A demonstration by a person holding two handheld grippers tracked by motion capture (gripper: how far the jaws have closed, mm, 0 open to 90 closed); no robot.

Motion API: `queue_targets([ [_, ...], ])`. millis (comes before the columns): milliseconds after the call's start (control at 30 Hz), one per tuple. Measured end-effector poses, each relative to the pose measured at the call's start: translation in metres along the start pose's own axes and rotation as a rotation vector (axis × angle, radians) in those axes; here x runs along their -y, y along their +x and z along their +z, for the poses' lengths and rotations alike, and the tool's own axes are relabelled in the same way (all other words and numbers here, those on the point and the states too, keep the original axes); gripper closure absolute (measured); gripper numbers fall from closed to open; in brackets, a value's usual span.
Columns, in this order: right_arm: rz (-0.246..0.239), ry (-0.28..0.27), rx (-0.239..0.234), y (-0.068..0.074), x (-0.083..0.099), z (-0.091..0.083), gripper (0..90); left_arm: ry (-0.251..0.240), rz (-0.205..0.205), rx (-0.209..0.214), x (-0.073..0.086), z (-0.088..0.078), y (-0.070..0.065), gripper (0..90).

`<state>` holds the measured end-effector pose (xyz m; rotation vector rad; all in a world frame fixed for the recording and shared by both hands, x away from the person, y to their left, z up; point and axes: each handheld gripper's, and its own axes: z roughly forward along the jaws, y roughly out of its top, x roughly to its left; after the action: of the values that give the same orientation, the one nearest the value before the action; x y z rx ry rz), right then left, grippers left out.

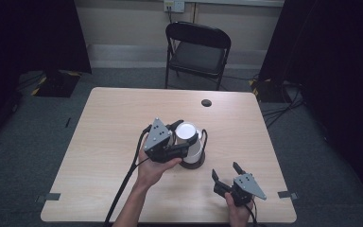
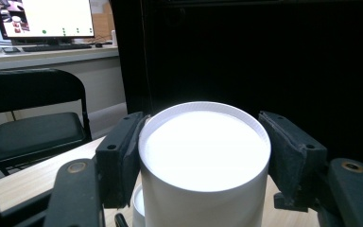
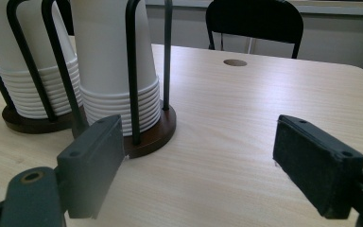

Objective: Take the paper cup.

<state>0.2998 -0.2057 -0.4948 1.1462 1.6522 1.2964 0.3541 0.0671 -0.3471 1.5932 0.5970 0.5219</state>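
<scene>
Black pads of the left tongs (image 1: 183, 134) sit on either side of a white paper cup (image 2: 203, 161), touching or nearly touching it; a firm grip cannot be told. The cup stands upside down, long axis vertical, atop a stack (image 3: 118, 71) in a wire holder (image 3: 149, 130) mid-counter (image 1: 108, 123). The right tongs (image 1: 227, 172) gape wide, holding nothing, near the counter's front edge.
</scene>
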Motion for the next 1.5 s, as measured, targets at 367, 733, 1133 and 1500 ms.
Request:
queue_targets([
  [367,0.0,0.006,0.002,0.0,0.0,0.0,16.9,0.001,-0.046,0.033,0.016,-0.017,-0.004,34.6],
  [733,-0.026,0.023,-0.083,0.013,-0.003,0.004,30.1,0.027,-0.107,0.036,0.038,-0.027,-0.006,34.6],
  [1133,-0.089,-0.062,-0.316,0.055,-0.011,0.003,44.5,0.023,-0.228,0.054,0.056,-0.042,-0.001,34.5],
  [1500,-0.149,-0.135,-0.387,0.065,-0.006,0.004,53.3,0.012,-0.373,0.114,0.076,-0.046,0.008,34.5],
])
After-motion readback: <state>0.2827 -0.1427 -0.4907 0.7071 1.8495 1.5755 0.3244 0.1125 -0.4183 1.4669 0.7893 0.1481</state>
